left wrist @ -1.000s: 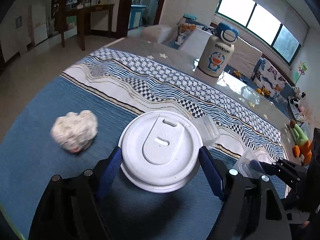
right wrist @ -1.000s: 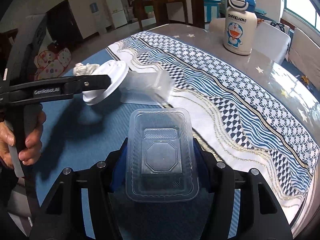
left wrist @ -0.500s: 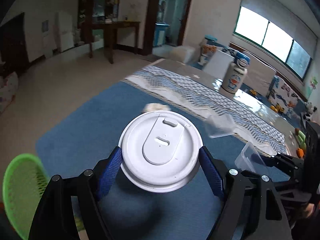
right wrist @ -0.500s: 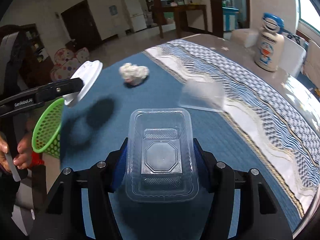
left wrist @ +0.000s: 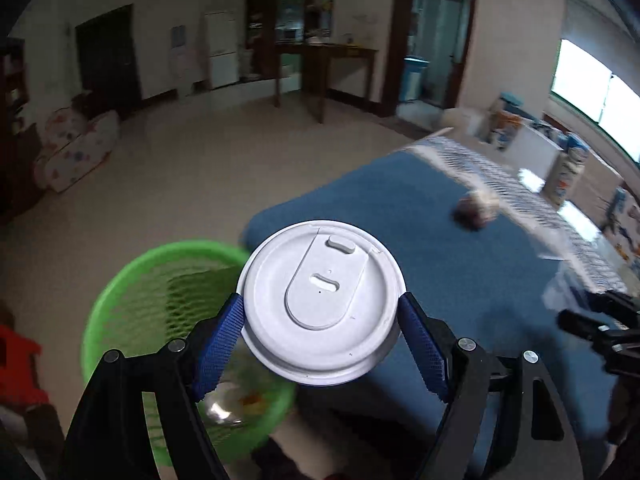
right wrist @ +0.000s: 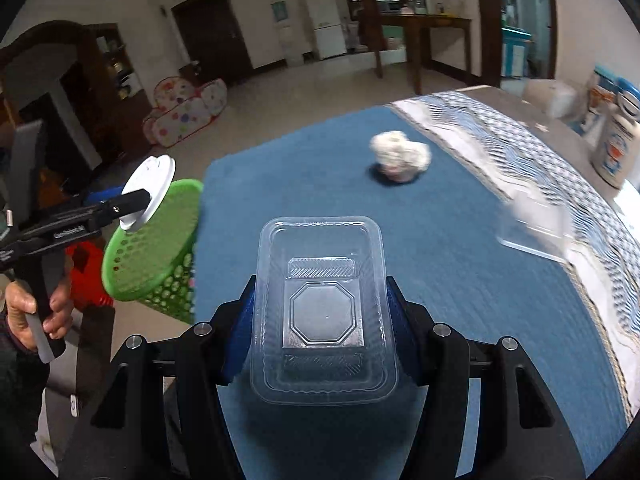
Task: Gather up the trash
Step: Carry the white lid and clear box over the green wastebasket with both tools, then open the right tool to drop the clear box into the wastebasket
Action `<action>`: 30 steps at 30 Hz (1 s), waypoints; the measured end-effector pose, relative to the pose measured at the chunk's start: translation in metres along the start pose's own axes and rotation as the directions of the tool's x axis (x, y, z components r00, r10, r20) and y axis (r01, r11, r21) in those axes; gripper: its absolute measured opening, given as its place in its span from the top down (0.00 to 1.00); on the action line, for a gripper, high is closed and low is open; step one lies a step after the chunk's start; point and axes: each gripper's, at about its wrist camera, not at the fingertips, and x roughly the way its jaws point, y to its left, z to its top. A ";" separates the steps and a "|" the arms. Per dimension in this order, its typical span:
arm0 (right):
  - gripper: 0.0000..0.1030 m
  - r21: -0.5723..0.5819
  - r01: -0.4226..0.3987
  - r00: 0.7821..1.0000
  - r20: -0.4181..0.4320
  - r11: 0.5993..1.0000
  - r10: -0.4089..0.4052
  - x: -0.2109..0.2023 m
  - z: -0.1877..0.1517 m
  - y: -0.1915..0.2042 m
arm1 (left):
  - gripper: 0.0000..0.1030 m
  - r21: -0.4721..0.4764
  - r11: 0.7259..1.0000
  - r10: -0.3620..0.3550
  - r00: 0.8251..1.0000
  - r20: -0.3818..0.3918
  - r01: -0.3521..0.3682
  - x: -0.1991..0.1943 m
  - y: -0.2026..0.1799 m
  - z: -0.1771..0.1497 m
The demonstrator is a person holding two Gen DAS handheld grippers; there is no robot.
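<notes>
Because your left hand-held gripper (left wrist: pixel 320 328) pinches the white lid (left wrist: pixel 320 304) only by its rim, partly over the green basket (left wrist: pixel 132 300) below it, an early release could drop it outside, while your right hand-held gripper (right wrist: pixel 320 320) clamps the clear tray (right wrist: pixel 324 308).

Both views were fisheye shots from cameras mounted just behind each gripper's fingers, angled downward. The left wrist camera looked past the left gripper (left wrist: pixel 320 312), with a white cup lid (left wrist: pixel 320 304) close in the foreground, toward the corner of a blue tablecloth (left wrist: pixel 400 216) and a green mesh basket (left wrist: pixel 132 300) below its edge. The right wrist camera looked over the right gripper (right wrist: pixel 320 316) and a clear plastic container (right wrist: pixel 324 312), facing across the same cloth. Both views shared the basket (right wrist: pixel 156 248), a crumpled paper wad (right wrist: pixel 400 156) (left wrist: pixel 478 206), and the far room; the right view also showed the left gripper (right wrist: pixel 132 200) from the side.
</notes>
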 end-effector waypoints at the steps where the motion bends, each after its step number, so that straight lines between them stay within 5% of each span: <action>1: 0.42 -0.004 -0.016 1.000 -0.003 1.000 0.016 0.004 0.003 0.008 | 0.27 -0.018 1.000 0.014 1.000 -0.006 -0.014 0.000 0.013 -0.003; 15: 0.42 -0.102 -0.147 0.987 -0.077 0.984 0.139 0.077 0.035 0.109 | 0.27 -0.190 0.975 0.111 0.993 -0.030 -0.115 -0.016 0.127 -0.044; 30: 0.42 -0.157 -0.223 0.960 -0.205 0.962 0.189 0.176 0.052 0.202 | 0.27 -0.280 0.949 0.146 0.989 -0.026 -0.147 -0.029 0.175 -0.066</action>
